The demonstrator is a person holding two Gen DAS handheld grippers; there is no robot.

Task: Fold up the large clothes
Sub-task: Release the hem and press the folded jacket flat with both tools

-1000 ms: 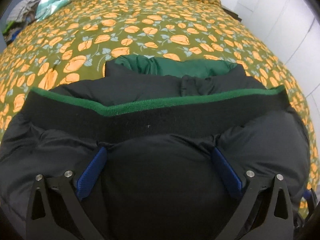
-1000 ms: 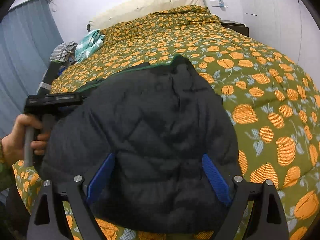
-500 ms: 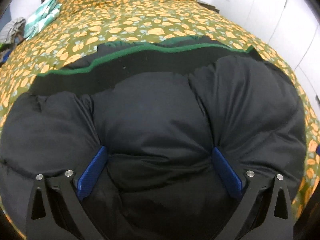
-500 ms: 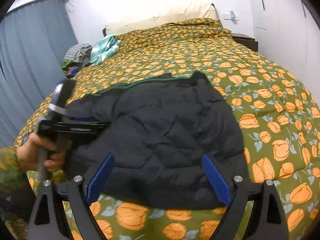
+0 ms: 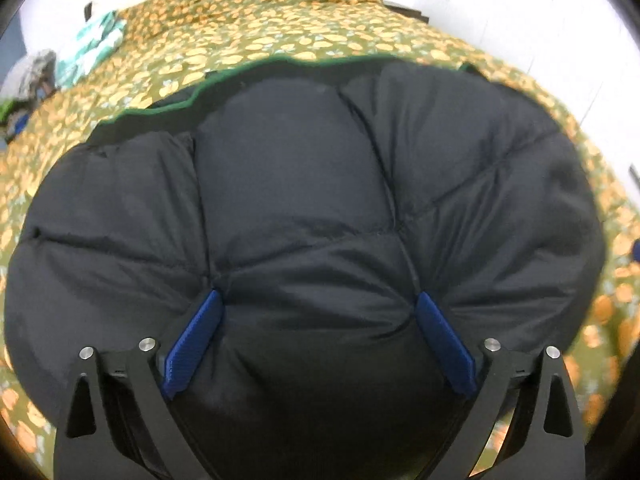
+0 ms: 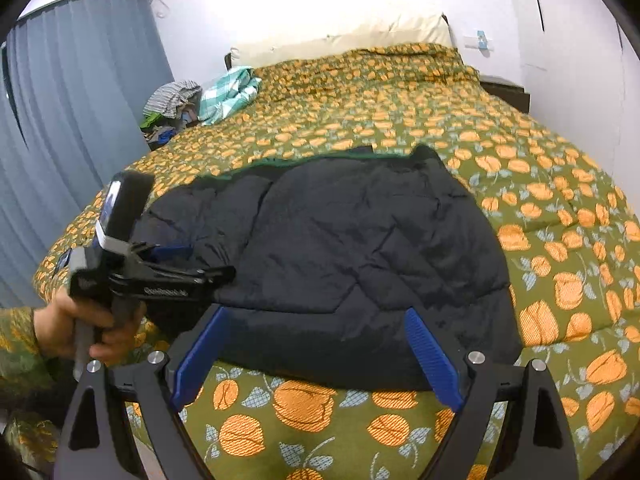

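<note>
The left wrist camera is sitting low and very close over the black jacket (image 5: 304,208), looking forward between its blue fingers (image 5: 194,338) toward the head of the bed (image 5: 280,20). The right wrist camera is hanging farther back and higher, facing the same way over the near edge of the bed, taking in the whole jacket (image 6: 360,240), the left gripper (image 6: 176,264) and the curtain (image 6: 72,120). Both views are sharing the jacket and bedspread.

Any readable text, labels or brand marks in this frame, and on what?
Left gripper: white lettering along its black side, too blurred to read.
Blue sticker on the wall: too small to read.
Black puffer jacket and bedspread: no text visible.
</note>
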